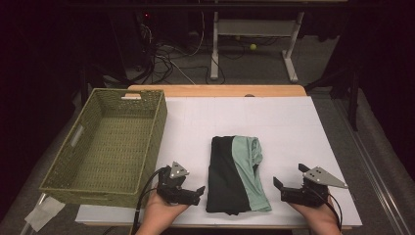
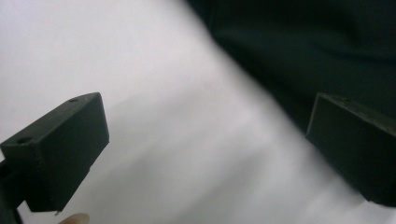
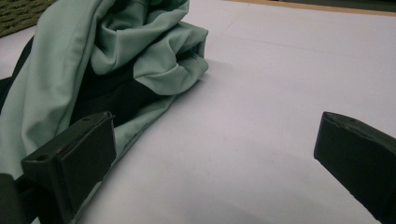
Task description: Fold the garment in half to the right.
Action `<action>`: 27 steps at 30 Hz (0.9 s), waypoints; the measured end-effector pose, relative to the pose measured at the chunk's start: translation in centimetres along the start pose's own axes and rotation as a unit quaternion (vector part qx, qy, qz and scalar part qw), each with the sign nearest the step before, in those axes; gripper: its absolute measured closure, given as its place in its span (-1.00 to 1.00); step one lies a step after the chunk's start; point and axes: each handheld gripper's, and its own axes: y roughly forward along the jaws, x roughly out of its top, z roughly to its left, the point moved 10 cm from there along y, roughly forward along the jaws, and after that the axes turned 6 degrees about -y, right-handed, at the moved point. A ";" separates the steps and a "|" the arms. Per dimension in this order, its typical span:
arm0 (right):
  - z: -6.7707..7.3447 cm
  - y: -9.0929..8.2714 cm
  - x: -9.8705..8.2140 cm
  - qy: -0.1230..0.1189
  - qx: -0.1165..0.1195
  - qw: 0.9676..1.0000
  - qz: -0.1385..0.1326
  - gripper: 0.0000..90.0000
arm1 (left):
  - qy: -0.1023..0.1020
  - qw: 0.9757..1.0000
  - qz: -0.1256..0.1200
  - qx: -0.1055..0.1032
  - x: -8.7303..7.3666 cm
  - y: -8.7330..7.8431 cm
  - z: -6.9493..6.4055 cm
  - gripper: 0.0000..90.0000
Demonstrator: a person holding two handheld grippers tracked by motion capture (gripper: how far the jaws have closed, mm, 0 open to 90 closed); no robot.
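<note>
Wicker basket [image 1: 147,142] empty; folded garment [image 1: 237,174] beside it

Bare white table surface [image 1: 274,117] behind and right of the folded garment [image 1: 237,174], open for passage. Woven basket [image 1: 105,147] walling off the left side. Narrow bare strips between garment and each gripper.

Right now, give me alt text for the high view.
A folded dark and mint-green garment lies on a white table, between the open left gripper and open right gripper. A green woven basket sits left.
</note>
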 end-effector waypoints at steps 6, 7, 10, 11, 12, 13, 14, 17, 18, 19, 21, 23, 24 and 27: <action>0.3 -0.1 -0.2 0.000 0.004 1.000 0.006 -1.00 | 0.010 0.999 0.040 0.015 -2.0 0.2 -0.3 -1.00; 0.3 0.0 -0.1 -0.002 0.004 1.000 0.004 -1.00 | 0.012 0.999 0.045 0.017 -2.1 0.2 -0.3 -1.00; 0.4 0.0 -0.2 -0.001 0.008 1.000 0.006 -1.00 | 0.014 0.998 0.046 0.028 -2.0 0.3 -0.2 -1.00; 0.4 0.0 -0.2 -0.002 0.009 1.000 0.007 -1.00 | 0.016 0.998 0.051 0.031 -2.1 0.3 -0.2 -1.00; 0.4 -0.1 -0.3 -0.002 0.009 1.000 0.006 -1.00 | 0.016 0.998 0.054 0.031 -2.2 0.4 -0.2 -1.00; 0.5 -0.2 -0.3 -0.002 0.010 1.000 0.006 -1.00 | 0.019 0.998 0.056 0.032 -2.3 0.4 -0.2 -1.00; 0.5 -0.3 -0.3 -0.002 0.011 1.000 0.006 -1.00 | 0.016 0.998 0.057 0.031 -2.4 0.5 -0.3 -1.00; 0.7 -0.6 -0.3 -0.002 0.012 1.000 0.003 -1.00 | 0.013 0.998 0.050 0.032 -2.4 0.6 -0.3 -1.00; 0.7 -0.7 -0.3 -0.002 0.011 1.000 0.002 -1.00 | 0.015 0.998 0.052 0.033 -2.4 0.6 -0.3 -1.00; 0.7 -0.7 -0.3 0.001 0.012 1.000 0.002 -1.00 | 0.017 0.998 0.054 0.035 -2.4 0.6 -0.3 -1.00; 0.8 -0.8 -0.4 0.002 0.013 1.000 0.003 -1.00 | 0.013 0.998 0.057 0.033 -2.4 0.6 -0.3 -1.00; 0.8 -0.9 -0.5 0.002 0.014 1.000 0.002 -1.00 | 0.012 0.997 0.069 0.035 -2.4 0.6 -0.3 -1.00; 0.9 -0.9 -0.5 0.003 0.016 1.000 0.002 -1.00 | 0.010 0.996 0.076 0.036 -2.3 0.6 -0.3 -1.00; 0.9 -1.2 -0.5 0.003 0.018 1.000 0.000 -1.00 | 0.011 0.994 0.099 0.037 -2.2 0.7 -0.3 -1.00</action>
